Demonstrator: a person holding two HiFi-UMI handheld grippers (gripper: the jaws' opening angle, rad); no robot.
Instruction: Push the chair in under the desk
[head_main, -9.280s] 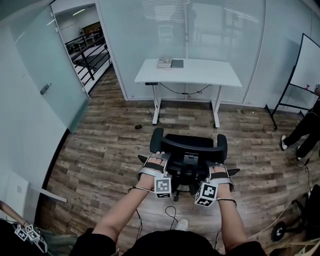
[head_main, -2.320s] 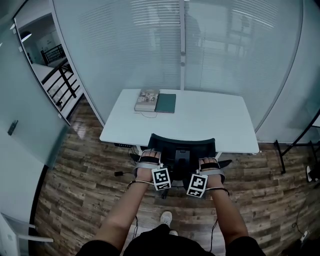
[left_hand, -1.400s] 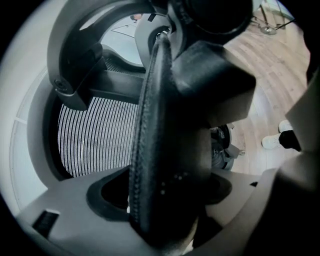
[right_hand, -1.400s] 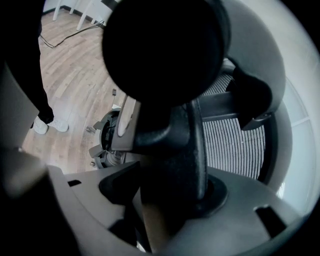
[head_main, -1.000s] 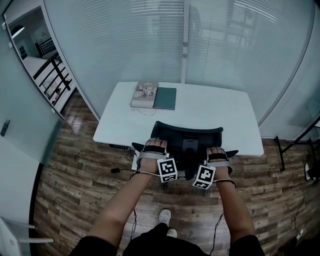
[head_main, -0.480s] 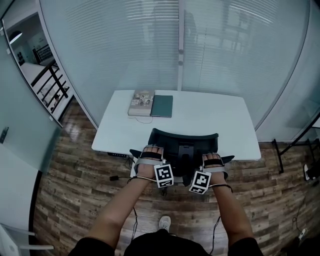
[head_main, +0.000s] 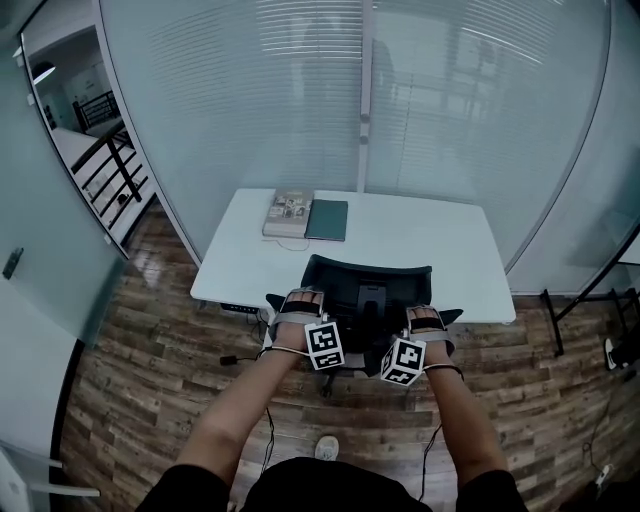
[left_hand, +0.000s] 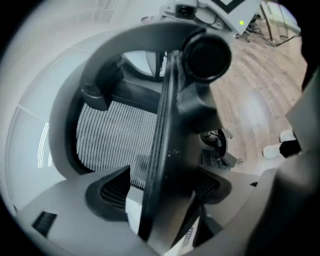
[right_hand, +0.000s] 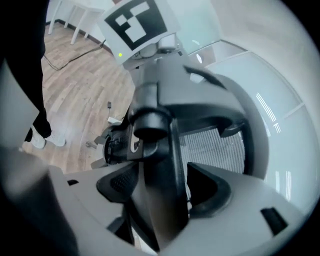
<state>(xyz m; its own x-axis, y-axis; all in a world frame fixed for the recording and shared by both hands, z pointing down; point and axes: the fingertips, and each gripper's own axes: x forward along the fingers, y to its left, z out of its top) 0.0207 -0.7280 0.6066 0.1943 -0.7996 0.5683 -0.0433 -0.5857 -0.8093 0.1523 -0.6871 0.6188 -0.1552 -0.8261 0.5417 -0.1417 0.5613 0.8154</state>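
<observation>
Black chair (left_hand: 167, 125) rim between left hand-held gripper's (left_hand: 161, 186) jaws

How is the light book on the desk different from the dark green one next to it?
The light book has pictures on its cover; the dark green book is plain. The light book lies nearer the desk's left edge; the dark green book lies toward the middle. Both lie flat, side by side, along the far edge.
</observation>
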